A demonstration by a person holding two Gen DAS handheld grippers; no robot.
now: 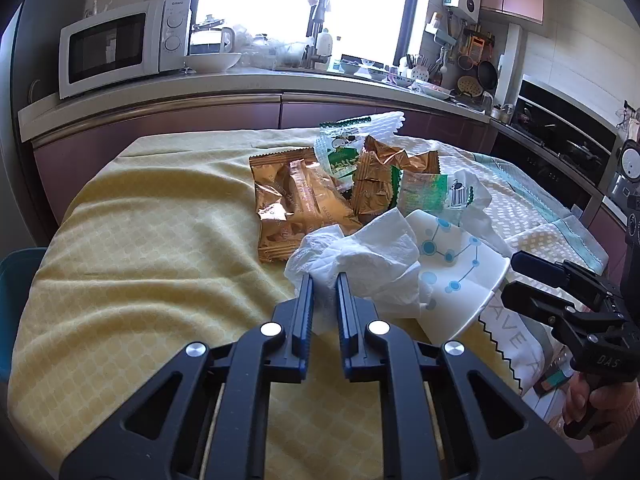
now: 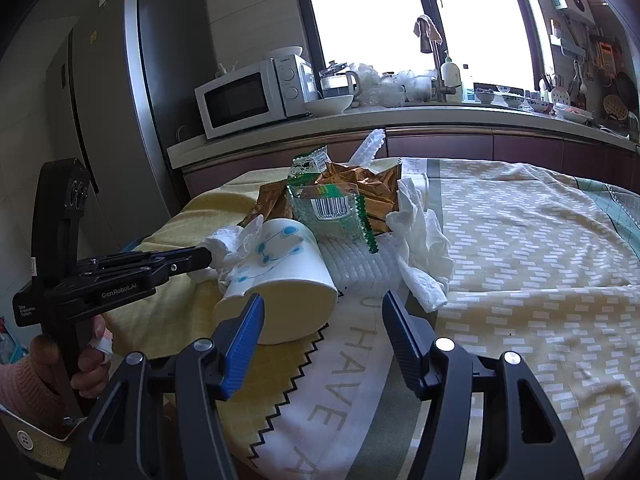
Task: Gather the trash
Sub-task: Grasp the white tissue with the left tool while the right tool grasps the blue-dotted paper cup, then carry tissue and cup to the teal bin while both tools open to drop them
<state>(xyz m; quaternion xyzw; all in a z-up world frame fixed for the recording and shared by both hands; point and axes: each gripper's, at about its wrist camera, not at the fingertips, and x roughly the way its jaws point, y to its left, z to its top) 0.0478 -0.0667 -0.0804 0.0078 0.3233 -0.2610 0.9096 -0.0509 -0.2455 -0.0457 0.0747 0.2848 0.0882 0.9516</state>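
Observation:
A pile of trash lies on the yellow cloth-covered table: gold snack wrappers, green wrappers, a crumpled white tissue and a tipped paper cup with blue dots. My left gripper is shut on the near edge of the tissue; in the right wrist view its tip is buried in that tissue. My right gripper stands open at the cup. Its left finger overlaps the cup's mouth and its right finger is clear of the cup.
A second tissue and a white ribbed plastic piece lie right of the cup. A blue bin edge shows at the table's left. Behind stand a counter with a microwave and a fridge. A hand holds the left gripper.

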